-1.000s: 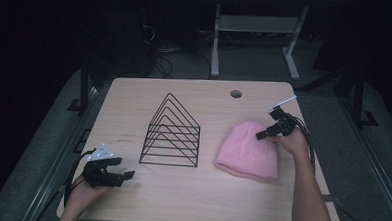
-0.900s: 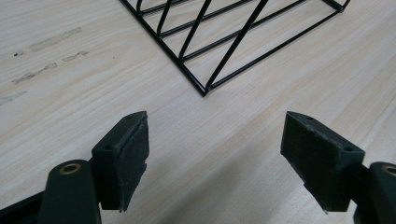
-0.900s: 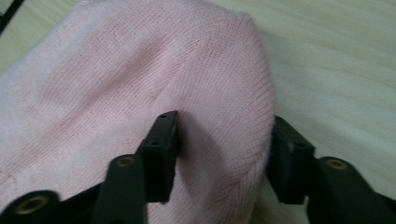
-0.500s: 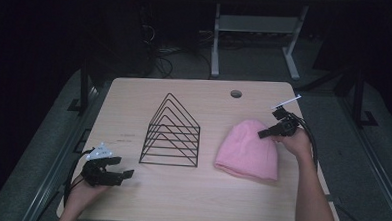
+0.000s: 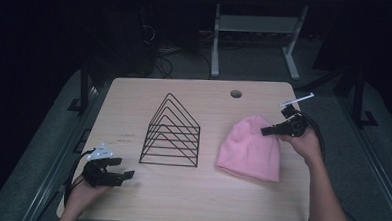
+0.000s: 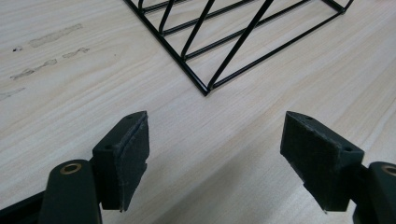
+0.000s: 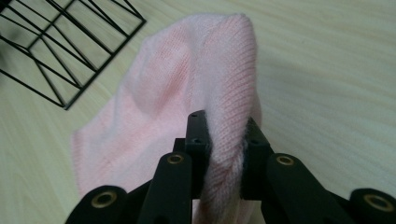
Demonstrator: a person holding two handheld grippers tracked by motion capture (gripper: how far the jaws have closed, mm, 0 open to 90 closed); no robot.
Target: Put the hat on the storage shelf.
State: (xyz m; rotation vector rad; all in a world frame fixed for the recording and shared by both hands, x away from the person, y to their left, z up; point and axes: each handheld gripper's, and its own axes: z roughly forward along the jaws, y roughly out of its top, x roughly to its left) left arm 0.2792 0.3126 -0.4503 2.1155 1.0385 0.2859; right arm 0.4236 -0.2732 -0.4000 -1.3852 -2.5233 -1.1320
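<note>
Change: since the earlier pictures my right tool (image 5: 273,129) has slid off the counter's far right edge onto the pink beanie (image 5: 251,148); left tool (image 5: 112,175) has stayed put.
Right tool: I see its jaws pinched together on a raised fold of the beanie (image 7: 205,84), knit squeezed between both pads.
Beanie vs tool: it lies flat on the counter (image 5: 200,201) ahead of the jaws, right of the wire rack (image 5: 172,134).
Beanie axis: long axis runs from the gripped rounded end near the right edge toward the open hem facing me.
Left tool: I have its jaws wide apart, low over bare counter (image 6: 70,93), rack corner (image 6: 205,88) just ahead.
</note>
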